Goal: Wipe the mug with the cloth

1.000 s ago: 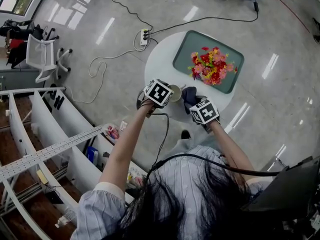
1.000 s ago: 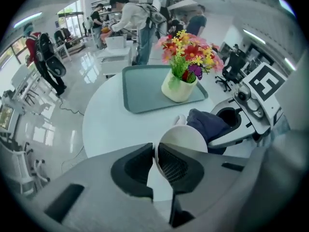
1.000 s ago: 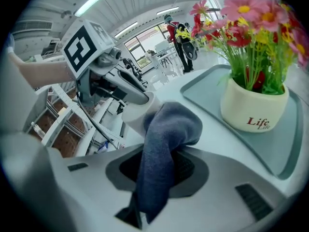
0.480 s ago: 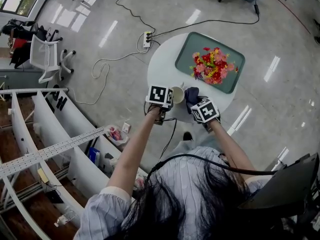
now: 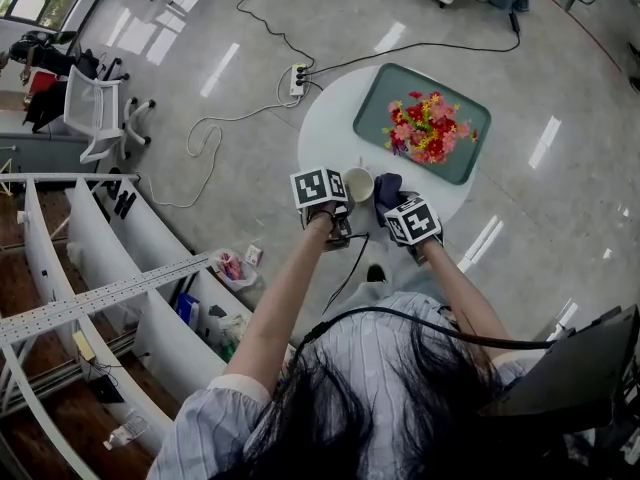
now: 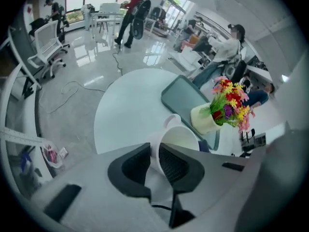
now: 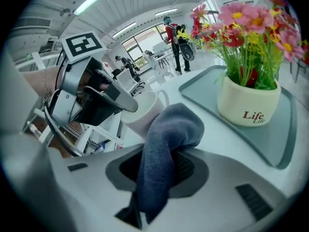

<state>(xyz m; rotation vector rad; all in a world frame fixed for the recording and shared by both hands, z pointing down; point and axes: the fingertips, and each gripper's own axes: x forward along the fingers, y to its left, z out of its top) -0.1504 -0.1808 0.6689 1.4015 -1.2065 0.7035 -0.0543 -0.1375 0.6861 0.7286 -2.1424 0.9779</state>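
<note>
Mug wall pinched in jaws of left gripper; cloth clamped in jaws of right gripper

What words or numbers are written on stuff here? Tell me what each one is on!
"Life": red letters on the cream flower pot, in the right gripper view.
A smaller red line just under it: too small to read for sure.
Marker cube: a black-and-white square pattern, no letters.
Mug, cloth, tray: no writing shows.

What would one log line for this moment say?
left gripper: shut on mug wall | right gripper: shut on cloth | cloth beside mug
</note>
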